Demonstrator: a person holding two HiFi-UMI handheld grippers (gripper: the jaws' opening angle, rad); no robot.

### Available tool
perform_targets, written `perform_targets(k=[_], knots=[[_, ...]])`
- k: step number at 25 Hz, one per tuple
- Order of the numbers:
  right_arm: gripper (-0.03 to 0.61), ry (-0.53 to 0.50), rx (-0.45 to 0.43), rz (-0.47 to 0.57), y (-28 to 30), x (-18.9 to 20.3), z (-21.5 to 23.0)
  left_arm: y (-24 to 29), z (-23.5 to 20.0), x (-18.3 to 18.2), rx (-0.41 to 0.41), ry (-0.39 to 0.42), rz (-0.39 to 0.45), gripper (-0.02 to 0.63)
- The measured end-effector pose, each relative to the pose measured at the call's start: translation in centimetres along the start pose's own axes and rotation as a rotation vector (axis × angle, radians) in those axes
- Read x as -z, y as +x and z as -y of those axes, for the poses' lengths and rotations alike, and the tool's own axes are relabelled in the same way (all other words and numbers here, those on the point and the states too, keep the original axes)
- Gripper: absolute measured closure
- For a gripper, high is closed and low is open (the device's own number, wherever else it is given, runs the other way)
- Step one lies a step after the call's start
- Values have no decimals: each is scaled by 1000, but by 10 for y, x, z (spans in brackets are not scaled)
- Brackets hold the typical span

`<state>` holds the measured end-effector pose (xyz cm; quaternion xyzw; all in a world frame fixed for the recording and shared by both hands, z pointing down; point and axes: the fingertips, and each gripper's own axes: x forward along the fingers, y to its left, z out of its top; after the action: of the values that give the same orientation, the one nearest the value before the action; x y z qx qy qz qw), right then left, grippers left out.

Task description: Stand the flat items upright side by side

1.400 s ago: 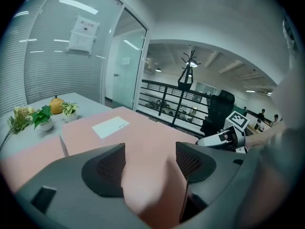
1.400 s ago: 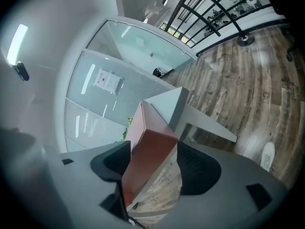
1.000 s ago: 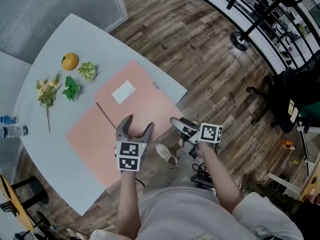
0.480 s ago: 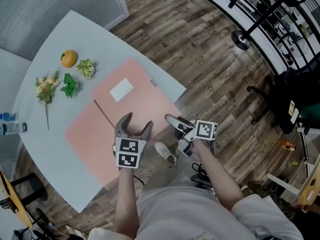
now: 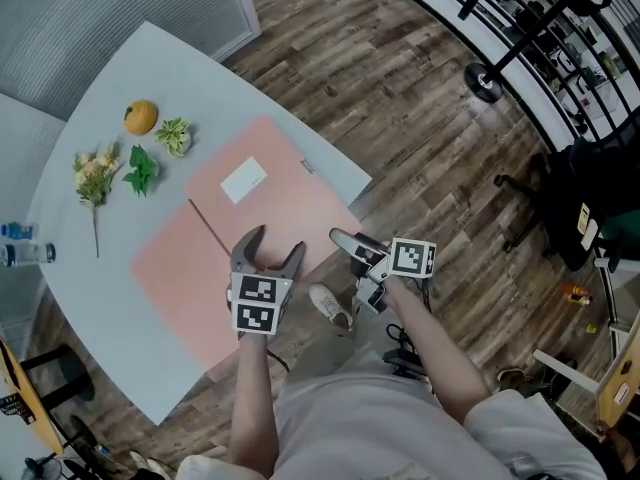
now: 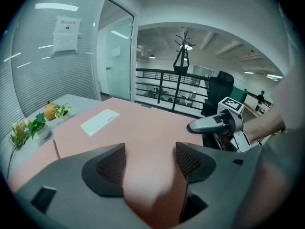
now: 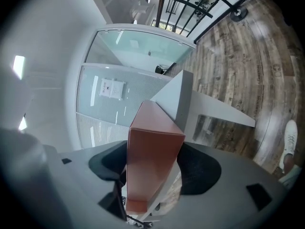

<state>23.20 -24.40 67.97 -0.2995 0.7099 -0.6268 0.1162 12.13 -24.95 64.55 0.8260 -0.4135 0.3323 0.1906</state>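
Pink is the colour of the flat items. One large pink sheet lies flat on the table, reaching to its near right edge. A second pink sheet lies flat just beside it on the left. A thin dark line runs between the two; whether it is a seam or a stick, I cannot tell. On the far part of the large sheet rests a small white card.

Your left hand-held gripper hovers over the near edge of the pink area. Its jaws are released and stand wide apart, and between them only the pink surface shows.

Your right hand-held gripper is at the near right edge of the table, pointing to the left, with most of its body over the wooden floor. Its jaws also stand apart, as wide as those of the left one. The corner of the pink sheet sits between them and fills the gap. Whether the pads touch it, I cannot tell.

Far left on the table, well apart from the sheets, are an orange, some green leaves and a flower sprig. A bottle lies at the left edge of the view. Below your grippers a white shoe stands on the floor.
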Motion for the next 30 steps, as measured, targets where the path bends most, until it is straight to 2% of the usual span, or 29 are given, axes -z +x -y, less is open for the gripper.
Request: perform_targets(k=[9,21,30], knots=[[241,-60,37,-16,-5,-5,-9,-2,3,-3,9,-22,42,299],[241,-156,102,-28,-10,-12,-24,-3,5,-10,73,-79,94,299],[241,-238,145,-59,-14,-18,-44,-11,5,-18,86,-122,123,298]])
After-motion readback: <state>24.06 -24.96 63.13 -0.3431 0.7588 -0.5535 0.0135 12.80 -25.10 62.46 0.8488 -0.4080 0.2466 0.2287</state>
